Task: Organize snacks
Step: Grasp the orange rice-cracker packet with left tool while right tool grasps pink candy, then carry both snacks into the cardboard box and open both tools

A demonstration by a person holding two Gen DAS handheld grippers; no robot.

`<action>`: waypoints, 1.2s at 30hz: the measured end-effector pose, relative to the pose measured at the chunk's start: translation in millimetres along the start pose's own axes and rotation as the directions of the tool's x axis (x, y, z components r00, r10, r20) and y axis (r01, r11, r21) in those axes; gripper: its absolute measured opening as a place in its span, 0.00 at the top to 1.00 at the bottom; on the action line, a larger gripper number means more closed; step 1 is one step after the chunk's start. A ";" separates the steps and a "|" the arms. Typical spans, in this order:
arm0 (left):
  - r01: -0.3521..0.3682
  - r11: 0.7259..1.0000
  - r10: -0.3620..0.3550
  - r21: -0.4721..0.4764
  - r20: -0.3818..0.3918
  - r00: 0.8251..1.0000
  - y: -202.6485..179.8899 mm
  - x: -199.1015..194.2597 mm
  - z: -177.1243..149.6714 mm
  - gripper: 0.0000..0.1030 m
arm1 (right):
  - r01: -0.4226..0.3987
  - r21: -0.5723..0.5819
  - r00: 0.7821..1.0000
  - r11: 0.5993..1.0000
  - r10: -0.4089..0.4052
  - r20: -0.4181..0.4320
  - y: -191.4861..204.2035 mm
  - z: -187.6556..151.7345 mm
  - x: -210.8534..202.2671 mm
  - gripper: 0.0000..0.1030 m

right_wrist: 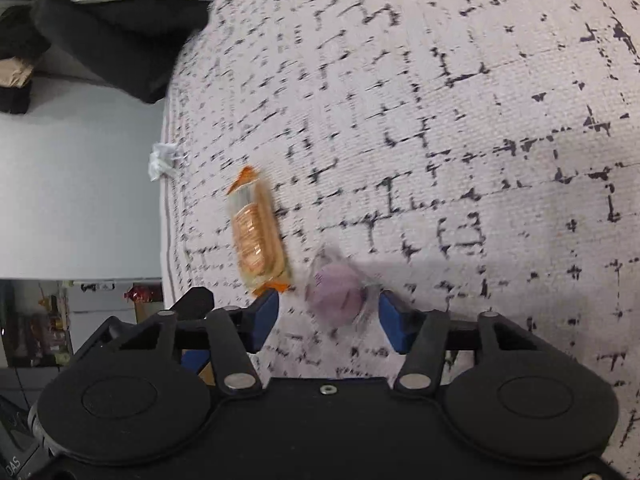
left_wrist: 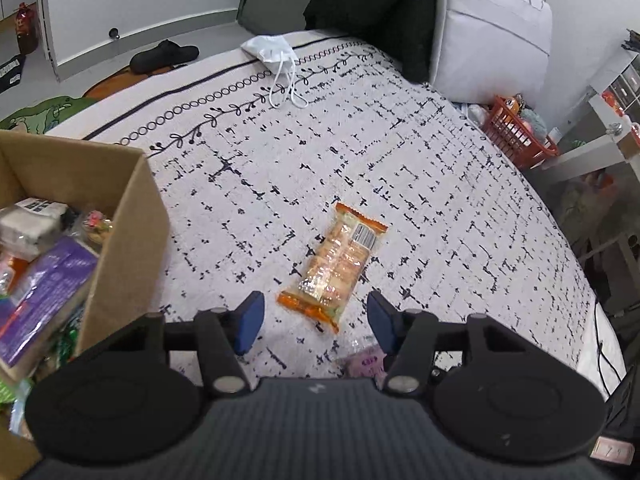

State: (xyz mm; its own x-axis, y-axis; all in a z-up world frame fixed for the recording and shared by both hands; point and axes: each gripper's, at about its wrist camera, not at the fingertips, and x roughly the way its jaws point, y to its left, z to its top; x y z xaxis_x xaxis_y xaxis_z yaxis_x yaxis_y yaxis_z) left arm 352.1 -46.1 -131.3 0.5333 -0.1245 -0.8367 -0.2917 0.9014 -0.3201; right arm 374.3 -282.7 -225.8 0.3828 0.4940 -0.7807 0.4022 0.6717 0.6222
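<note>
An orange cracker packet (left_wrist: 335, 266) lies on the patterned bedspread (left_wrist: 440, 184). Its near end sits between the blue pads of my left gripper (left_wrist: 316, 322), which is open and not touching it. A small purple snack in clear wrap (right_wrist: 336, 294) lies between the fingers of my right gripper (right_wrist: 330, 318), close to the right pad and apart from the left one; this gripper is open too. The right wrist view also shows the cracker packet (right_wrist: 258, 236), just left of the purple snack. The purple snack (left_wrist: 366, 360) shows under my left gripper's right finger. An open cardboard box (left_wrist: 128, 216) with several snacks stands at the left.
A white drawstring bag (left_wrist: 272, 50) lies at the far end of the bed. A black pillow (left_wrist: 372, 4) and a white bag (left_wrist: 492, 28) lean at the back. A red basket (left_wrist: 516, 132) stands beyond the right edge, and a black slipper (left_wrist: 164, 56) lies on the floor.
</note>
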 end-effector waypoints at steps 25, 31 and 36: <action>-0.080 0.989 0.083 0.123 -0.026 0.996 -33.1 79.3 9.9 0.62 | -0.018 0.026 0.996 1.000 0.016 0.089 -4.1 22.2 7.8 0.79; -0.071 0.990 0.073 0.121 -0.009 0.997 -33.8 64.5 8.1 0.64 | -0.049 0.004 0.992 0.999 0.048 0.115 0.7 25.3 -1.3 0.82; -0.070 0.990 0.066 0.118 0.035 0.997 -37.2 36.2 13.0 0.64 | -0.090 -0.026 0.985 0.996 0.093 0.145 5.6 27.1 -16.2 0.84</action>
State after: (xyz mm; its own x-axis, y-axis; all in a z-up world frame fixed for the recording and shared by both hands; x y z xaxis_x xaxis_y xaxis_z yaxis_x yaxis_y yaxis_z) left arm 392.6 -78.7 -143.8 0.5401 -0.0498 -0.8401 -0.2323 0.9506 -0.2057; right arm 392.9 -301.9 -208.1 0.5355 0.4689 -0.7025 0.3442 0.6384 0.6885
